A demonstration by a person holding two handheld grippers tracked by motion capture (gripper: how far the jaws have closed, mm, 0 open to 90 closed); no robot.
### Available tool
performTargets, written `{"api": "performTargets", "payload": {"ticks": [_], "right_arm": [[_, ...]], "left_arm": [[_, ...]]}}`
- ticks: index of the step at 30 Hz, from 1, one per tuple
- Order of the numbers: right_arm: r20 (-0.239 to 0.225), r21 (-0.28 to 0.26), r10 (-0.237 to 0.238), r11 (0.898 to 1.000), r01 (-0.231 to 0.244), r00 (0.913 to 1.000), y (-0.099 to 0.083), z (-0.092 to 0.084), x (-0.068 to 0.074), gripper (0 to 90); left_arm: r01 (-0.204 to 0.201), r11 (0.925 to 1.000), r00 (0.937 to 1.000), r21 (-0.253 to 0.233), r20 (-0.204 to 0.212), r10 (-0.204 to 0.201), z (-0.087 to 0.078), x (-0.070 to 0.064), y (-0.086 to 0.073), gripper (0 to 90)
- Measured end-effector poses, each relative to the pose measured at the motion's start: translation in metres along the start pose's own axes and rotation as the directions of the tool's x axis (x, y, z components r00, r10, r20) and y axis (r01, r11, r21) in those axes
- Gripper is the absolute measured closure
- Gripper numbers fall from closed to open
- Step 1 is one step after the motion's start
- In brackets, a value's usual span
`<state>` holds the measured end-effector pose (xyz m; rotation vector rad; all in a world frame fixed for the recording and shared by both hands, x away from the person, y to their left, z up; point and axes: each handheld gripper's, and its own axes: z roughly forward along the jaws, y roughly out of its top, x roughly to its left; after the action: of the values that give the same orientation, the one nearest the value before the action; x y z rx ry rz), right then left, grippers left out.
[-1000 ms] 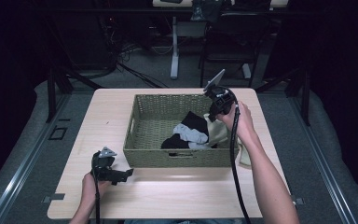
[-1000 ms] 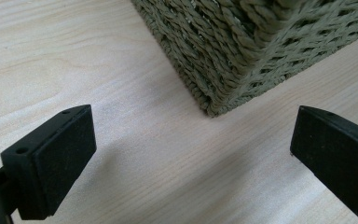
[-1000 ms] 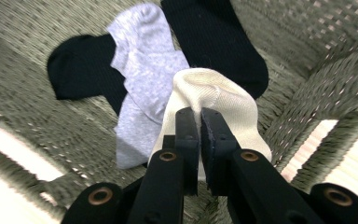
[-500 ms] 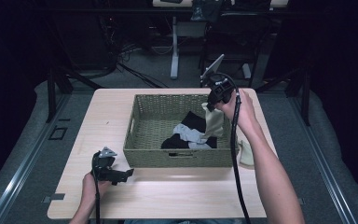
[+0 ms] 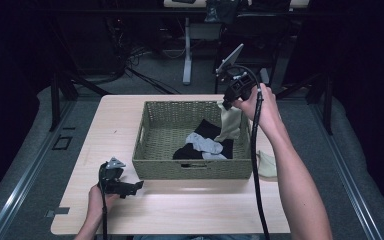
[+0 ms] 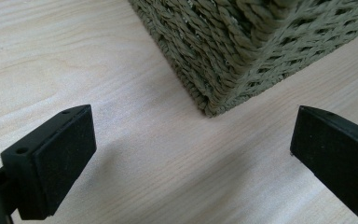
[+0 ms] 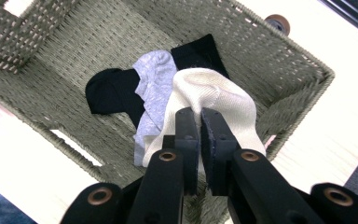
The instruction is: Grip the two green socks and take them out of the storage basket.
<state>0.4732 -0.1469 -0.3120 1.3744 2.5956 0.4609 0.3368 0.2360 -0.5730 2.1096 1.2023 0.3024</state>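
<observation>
A woven olive basket [image 5: 162, 167] [image 7: 279, 51] stands on the middle of the table. My right gripper [image 5: 227, 103] [image 7: 199, 122] hangs above its far right corner, shut on a cream sock [image 5: 230, 122] [image 7: 214, 93] that dangles into the basket. On the basket floor lie a black sock [image 5: 206, 129] [image 7: 109, 93] and a light grey sock [image 5: 202, 144] [image 7: 156, 79]. My left gripper [image 5: 132, 187] [image 6: 186, 154] rests low on the table near the basket's front left corner [image 6: 214, 98], open with nothing between its jaws.
Another cream sock [image 5: 267, 165] lies on the table [image 5: 190, 210] just right of the basket. Bare wood stretches along the front and left of the table. Dark floor, cables and stands lie beyond the far edge.
My right gripper has risen, lifting the cream sock higher above the basket's right side. The left gripper has stayed put.
</observation>
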Motion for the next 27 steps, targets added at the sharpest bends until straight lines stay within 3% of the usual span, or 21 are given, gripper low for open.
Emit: {"api": "performTargets", "payload": {"ticks": [12,22,27], "right_arm": [[0.029,-0.037,0.006,0.999,-0.005,0.9996,-0.003,-0.035,-0.007,85.9],[0.064,-0.083,0.046,0.996,-0.041,0.9969,-0.022,-0.063,-0.022,85.8],[0.081,-0.105,0.086,0.991,-0.077,0.9930,-0.037,-0.075,-0.036,85.9]], "left_arm": [[0.001,1.0000,1.0000,0.006,0.003,-0.001,0.000,0.000,0.000,0.1],[0.000,1.0000,1.0000,0.005,0.002,-0.001,0.000,0.000,0.000,0.1],[-0.002,1.0000,1.0000,0.007,0.001,0.002,0.000,0.000,0.000,0.1]]}}
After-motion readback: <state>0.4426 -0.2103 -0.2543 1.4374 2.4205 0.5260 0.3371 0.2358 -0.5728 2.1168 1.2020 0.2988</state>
